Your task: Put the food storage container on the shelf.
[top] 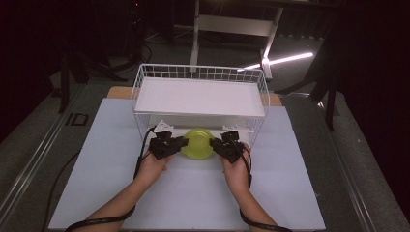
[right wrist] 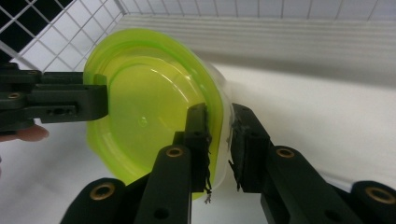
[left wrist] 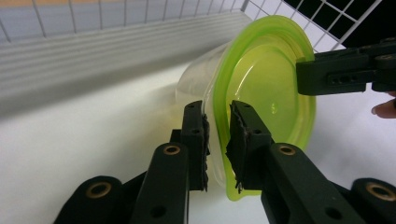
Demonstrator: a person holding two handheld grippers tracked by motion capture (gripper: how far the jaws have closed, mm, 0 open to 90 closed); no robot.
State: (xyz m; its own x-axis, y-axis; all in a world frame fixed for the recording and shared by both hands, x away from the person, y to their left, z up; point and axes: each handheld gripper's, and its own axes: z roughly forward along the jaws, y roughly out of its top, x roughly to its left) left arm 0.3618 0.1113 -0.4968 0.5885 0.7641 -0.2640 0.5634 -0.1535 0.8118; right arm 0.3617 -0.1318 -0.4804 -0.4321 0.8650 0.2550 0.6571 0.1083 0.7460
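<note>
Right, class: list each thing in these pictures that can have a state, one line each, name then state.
Green-lidded container: lid on, tipped on its side, gripped at the rim from both sides, in front of the basket's lower level.
Left gripper: shut on the lid rim.
Right gripper: shut on the lid rim.
Wire basket: upright on the table, white shelf inside bare.

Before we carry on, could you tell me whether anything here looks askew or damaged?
The clear plastic tub with the lime-green lid lies tipped on its side, both grippers pinching its rim at the white wire basket's open front. The left gripper's pad looks frayed.
</note>
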